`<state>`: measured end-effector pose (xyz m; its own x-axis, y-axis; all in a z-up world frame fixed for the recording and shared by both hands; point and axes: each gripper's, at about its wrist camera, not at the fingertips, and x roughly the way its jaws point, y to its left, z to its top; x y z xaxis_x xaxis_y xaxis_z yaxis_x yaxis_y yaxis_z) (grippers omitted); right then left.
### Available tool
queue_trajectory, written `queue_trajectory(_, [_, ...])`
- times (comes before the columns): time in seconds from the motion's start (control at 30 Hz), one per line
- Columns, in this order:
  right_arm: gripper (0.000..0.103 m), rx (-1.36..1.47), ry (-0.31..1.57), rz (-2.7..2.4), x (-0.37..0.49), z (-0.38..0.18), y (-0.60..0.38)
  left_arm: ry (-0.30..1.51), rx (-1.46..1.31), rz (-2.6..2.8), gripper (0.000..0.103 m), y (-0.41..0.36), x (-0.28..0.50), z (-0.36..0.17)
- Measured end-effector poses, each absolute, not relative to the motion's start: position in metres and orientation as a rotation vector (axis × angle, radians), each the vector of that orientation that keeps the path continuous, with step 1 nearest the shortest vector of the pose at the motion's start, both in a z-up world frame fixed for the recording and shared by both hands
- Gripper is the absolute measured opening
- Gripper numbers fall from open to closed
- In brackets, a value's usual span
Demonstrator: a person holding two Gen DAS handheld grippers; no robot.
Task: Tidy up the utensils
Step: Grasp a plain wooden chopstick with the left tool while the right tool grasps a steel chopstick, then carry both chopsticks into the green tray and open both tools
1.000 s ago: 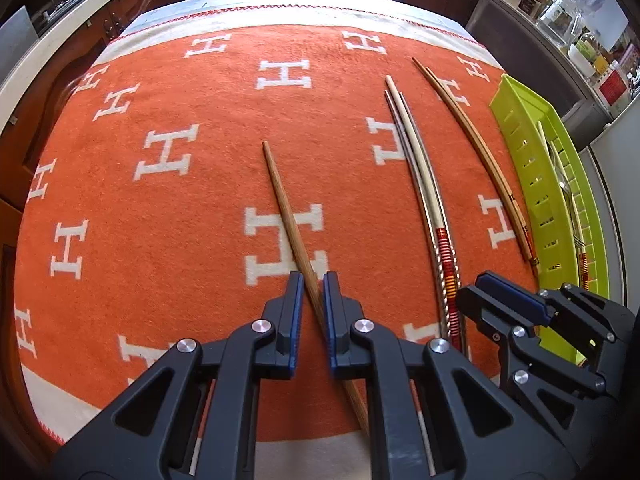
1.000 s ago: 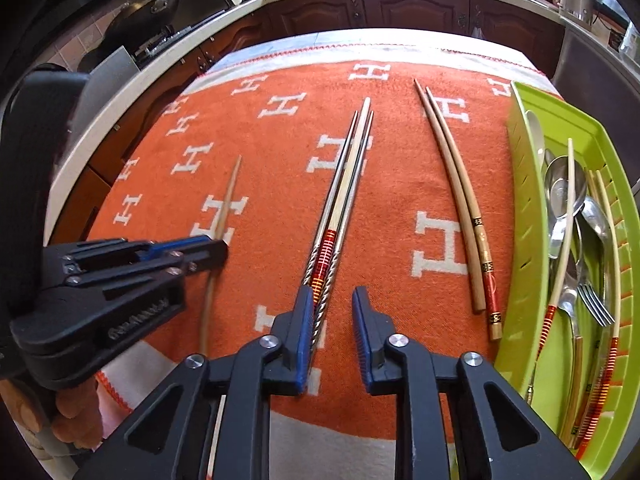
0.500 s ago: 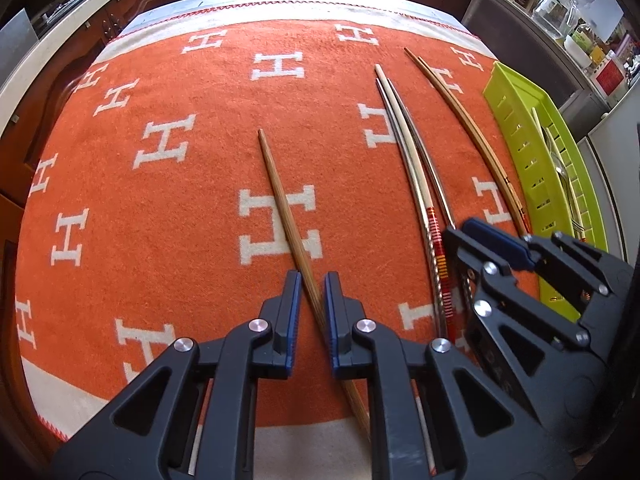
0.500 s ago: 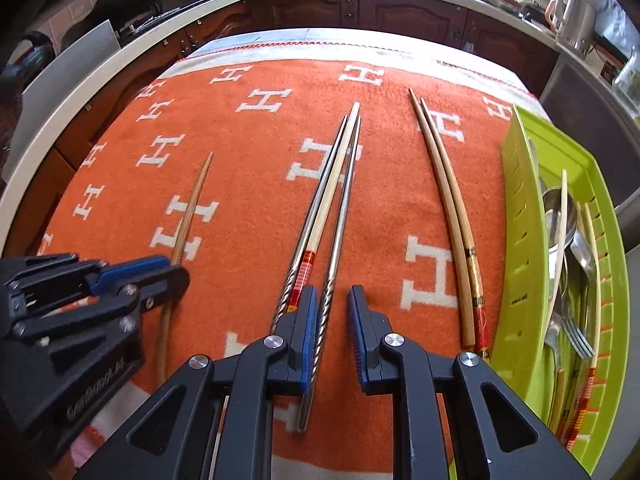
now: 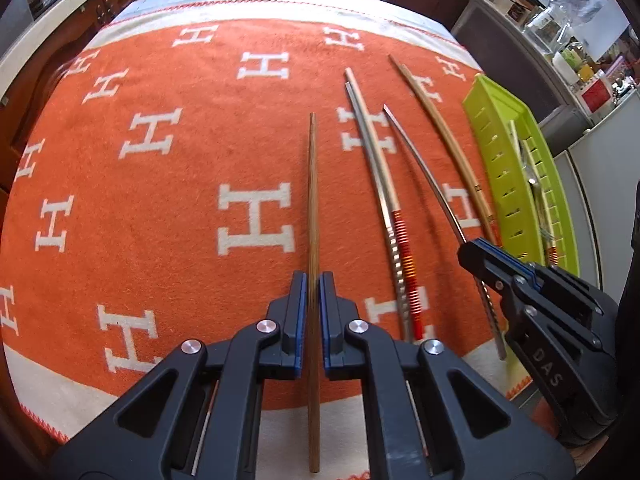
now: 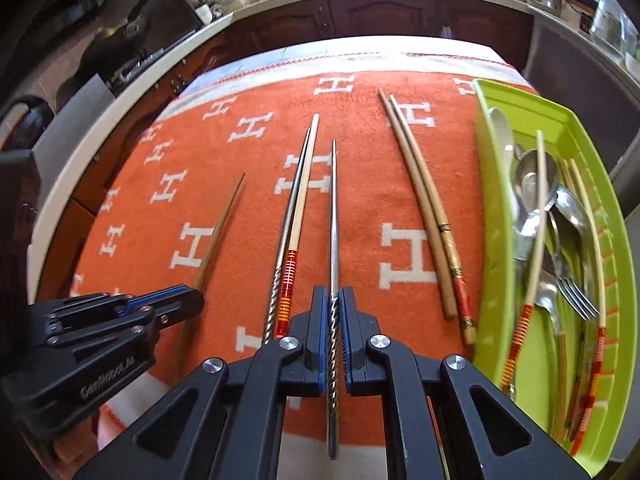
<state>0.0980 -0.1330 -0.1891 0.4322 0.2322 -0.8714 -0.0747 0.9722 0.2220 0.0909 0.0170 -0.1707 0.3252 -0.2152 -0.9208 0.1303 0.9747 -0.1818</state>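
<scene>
Fingers (image 5: 298, 312) of the left gripper (image 5: 313, 316) are closed on a brown wooden chopstick (image 5: 313, 200), which runs between the blue pads and points away over the orange blanket (image 5: 160, 208); its thick end projects back past the jaws toward the camera. Fingers (image 6: 320, 328) of the right gripper (image 6: 333, 330) are likewise closed, clamping the twisted handle of a steel chopstick (image 6: 334, 216) whose tip points toward the far edge of the table. Just left of the steel chopstick, a second steel chopstick (image 6: 294, 196) and a cream chopstick with red and orange bands (image 6: 302, 200) lie side by side on the blanket. Further right, a pair of tan chopsticks with decorated ends (image 6: 424, 208) lies close together, near the green tray (image 6: 486, 216). This tray sits at the right edge of the blanket and contains spoons (image 6: 532, 176), a fork (image 6: 576, 296) and more banded chopsticks (image 6: 536, 232). In the right wrist view, the left gripper appears at the near left. Dark cabinets (image 6: 360, 20) and a pale counter edge border the far side of the table.
</scene>
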Motion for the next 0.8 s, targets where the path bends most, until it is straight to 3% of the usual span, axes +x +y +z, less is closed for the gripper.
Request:
queue_trajectory(0.5, [0.005, 0.36, 0.889, 0.115, 0.029, -0.106, -0.235, 1.178, -0.048, -0.519, 0.004, -0.106, 0.098, -0.093])
queue_trajectory(0.8, [0.005, 0.328, 0.764, -0.081, 0.01, -0.08, -0.288, 1.23, -0.061, -0.575, 0.004, -0.172, 0.119, -0.096])
